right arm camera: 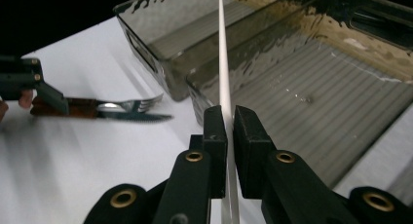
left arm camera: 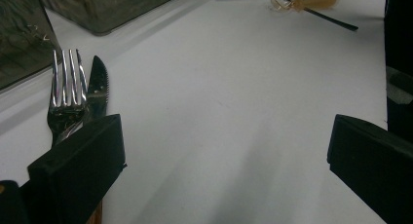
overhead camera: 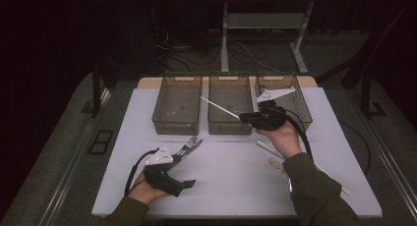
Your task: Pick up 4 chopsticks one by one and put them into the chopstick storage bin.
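Right gripper (right arm camera: 230, 124) clamped on a white stick (right arm camera: 223, 53), above the middle bin (overhead camera: 230, 100). Left gripper (left arm camera: 224, 151) wide open, holding nothing, near-left beside fork (left arm camera: 65, 95) and knife (left arm camera: 97, 85). Far right, possibly a spoon (left arm camera: 311, 2).

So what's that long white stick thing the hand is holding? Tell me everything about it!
The white stick is thin, straight, plain and smooth, perhaps plastic. The right gripper is shut on it near one end, both black jaws pressing its sides. From there it slants out above the middle bin, its far tip toward the left bin. It is held in the air, and only the jaws touch it.
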A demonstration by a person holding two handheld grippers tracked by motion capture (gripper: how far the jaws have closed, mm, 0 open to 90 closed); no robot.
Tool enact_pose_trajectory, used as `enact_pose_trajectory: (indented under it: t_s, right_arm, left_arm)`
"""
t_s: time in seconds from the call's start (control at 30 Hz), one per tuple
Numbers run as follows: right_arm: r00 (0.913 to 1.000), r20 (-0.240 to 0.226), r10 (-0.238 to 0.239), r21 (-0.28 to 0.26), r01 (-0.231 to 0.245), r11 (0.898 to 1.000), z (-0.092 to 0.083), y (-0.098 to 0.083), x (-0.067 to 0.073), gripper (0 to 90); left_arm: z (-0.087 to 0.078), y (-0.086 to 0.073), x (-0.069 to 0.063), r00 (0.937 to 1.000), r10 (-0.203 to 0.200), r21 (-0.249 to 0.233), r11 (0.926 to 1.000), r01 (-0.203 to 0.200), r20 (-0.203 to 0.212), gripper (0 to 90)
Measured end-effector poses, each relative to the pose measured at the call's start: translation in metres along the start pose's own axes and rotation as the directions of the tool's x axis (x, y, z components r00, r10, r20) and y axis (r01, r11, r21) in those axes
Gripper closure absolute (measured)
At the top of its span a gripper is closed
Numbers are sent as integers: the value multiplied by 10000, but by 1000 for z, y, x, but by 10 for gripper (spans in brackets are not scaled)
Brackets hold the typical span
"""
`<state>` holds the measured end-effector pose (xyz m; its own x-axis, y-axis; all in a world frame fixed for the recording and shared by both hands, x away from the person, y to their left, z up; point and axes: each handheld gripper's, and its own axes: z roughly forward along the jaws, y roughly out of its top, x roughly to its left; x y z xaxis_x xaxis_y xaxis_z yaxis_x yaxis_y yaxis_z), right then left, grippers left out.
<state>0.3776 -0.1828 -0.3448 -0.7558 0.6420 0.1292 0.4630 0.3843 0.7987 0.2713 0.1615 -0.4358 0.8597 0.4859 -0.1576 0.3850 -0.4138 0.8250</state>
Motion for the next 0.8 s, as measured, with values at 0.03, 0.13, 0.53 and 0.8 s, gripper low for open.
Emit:
enact_pose_trajectory:
  t_s: [0.03,0.13,0.53,0.8]
  right_arm:
    - [10000,2,20,-10,-20,10000,2,3,1,842]
    - [10000,10,3,-31,-3,10000,8,12,2,842]
    - [9997,242,28,8,-28,10000,33,42,4,842]
    - [9994,308,158,170,-163,9997,59,59,5,841]
  left_arm:
    - [0,0,0,10000,5,1,10000,-5,-11,0]
    - [0,0,0,10000,39,38,10000,-38,-44,0]
    - [1,0,-1,10000,59,42,10000,-59,-17,0]
    - [1,0,-1,9999,117,30,9999,-117,-25,0]
